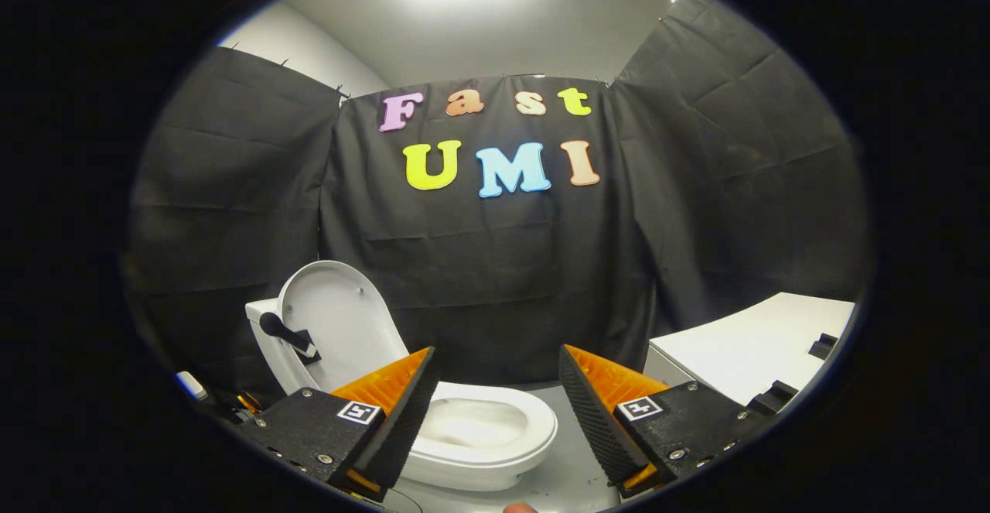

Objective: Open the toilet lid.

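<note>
A small white toilet (472, 436) stands on the grey floor just ahead of my fingers, a little left of the gap. Its lid (336, 327) is raised upright and leans back against the white tank (263, 319). A black handle (288, 335) sticks out from the lid's left side. The bowl and seat ring lie uncovered below it. My gripper (495, 389) is open, with the orange-and-black fingers (402, 405) spread wide and nothing between them. The left finger overlaps the near left part of the seat in the view.
A white table top (758, 343) with two small black pieces (824, 343) stands to the right of the right finger. Black cloth walls close in the booth behind the toilet. Small items (193, 385) lie on the floor left of the tank. Grey floor (557, 482) stretches between toilet and table.
</note>
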Demonstrator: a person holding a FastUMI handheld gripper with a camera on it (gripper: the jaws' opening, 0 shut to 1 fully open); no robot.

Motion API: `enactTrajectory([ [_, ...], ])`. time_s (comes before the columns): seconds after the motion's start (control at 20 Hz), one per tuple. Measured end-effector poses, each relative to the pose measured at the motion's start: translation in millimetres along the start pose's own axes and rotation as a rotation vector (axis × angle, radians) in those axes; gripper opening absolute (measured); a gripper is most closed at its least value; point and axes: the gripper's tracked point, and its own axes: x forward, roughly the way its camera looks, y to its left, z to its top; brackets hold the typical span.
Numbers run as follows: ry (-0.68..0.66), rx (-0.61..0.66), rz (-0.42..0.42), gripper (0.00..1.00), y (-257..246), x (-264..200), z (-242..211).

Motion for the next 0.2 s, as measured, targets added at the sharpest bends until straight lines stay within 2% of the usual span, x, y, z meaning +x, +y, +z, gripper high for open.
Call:
enactTrajectory([
  [0.2, 0.000, 0.017, -0.002, 0.95, -2.0, 1.7, 4.2],
])
